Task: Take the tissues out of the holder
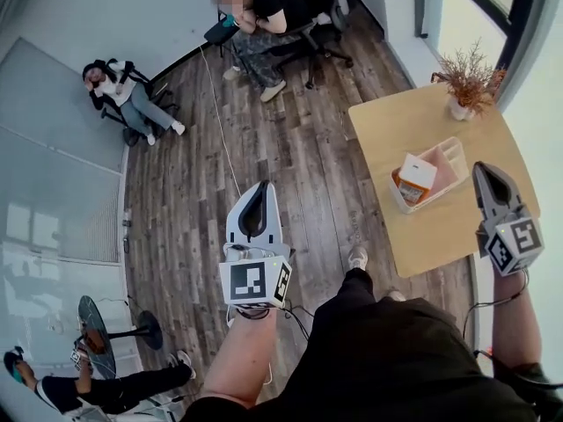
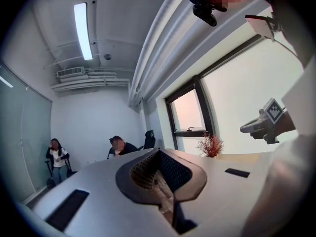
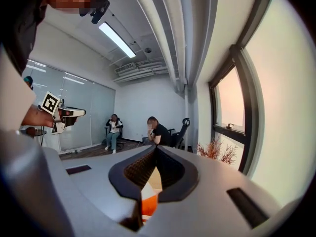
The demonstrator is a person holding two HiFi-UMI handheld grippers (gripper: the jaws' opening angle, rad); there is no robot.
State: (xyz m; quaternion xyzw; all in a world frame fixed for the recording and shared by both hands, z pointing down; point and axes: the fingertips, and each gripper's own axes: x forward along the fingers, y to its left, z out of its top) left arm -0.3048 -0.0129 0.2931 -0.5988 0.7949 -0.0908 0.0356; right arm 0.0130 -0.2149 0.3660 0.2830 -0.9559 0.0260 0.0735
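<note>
On the light wooden table (image 1: 422,227) stands a white basket holder (image 1: 450,158) with an orange and white tissue pack (image 1: 414,178) lying in it. My right gripper (image 1: 483,170) hangs shut and empty just right of the holder, over the table's near side. In the right gripper view its jaws (image 3: 156,148) meet at the tip, and the tissue pack (image 3: 147,201) shows below them. My left gripper (image 1: 261,189) is shut and empty over the wooden floor, well left of the table. Its jaws (image 2: 159,152) also meet, pointing level across the room.
A vase of dried reddish twigs (image 1: 467,84) stands on the table's far corner. A person in black (image 1: 274,7) sits on an office chair at the back, another person (image 1: 132,95) by the glass wall, a third (image 1: 106,387) low left beside a round stand (image 1: 95,325).
</note>
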